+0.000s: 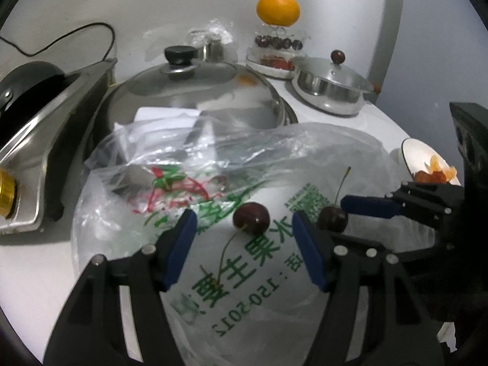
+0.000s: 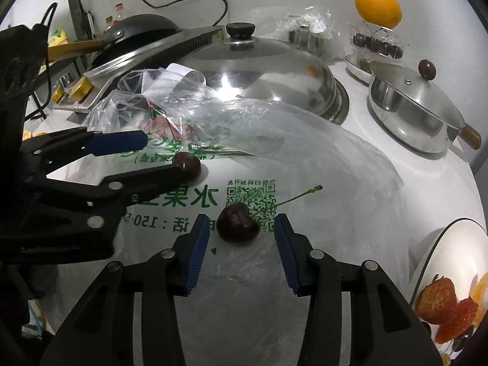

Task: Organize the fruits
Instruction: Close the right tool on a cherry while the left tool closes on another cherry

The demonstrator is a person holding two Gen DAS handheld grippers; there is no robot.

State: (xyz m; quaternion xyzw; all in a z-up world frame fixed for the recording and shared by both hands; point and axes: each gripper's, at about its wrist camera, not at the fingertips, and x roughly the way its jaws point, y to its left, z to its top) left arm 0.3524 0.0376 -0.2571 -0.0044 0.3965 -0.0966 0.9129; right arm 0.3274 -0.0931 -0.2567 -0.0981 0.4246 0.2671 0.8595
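Cherries: two dark ones lie on a clear bag (image 1: pixel 274 158) spread on the bench (image 1: pixel 36 268). Left gripper (image 1: pixel 244 238) stands half open around one cherry (image 1: pixel 251 218), pads not touching; stem points to 7 o'clock. Right gripper (image 2: pixel 241 235) stands narrower around the second cherry (image 2: pixel 239 224), small gaps either side; stem points to 2 o'clock. Domed lid (image 1: pixel 195 91) at 12 o'clock, pan (image 2: pixel 418 116) and orange (image 2: pixel 378 7) at 1, bowl (image 2: pixel 451 274) at 3.
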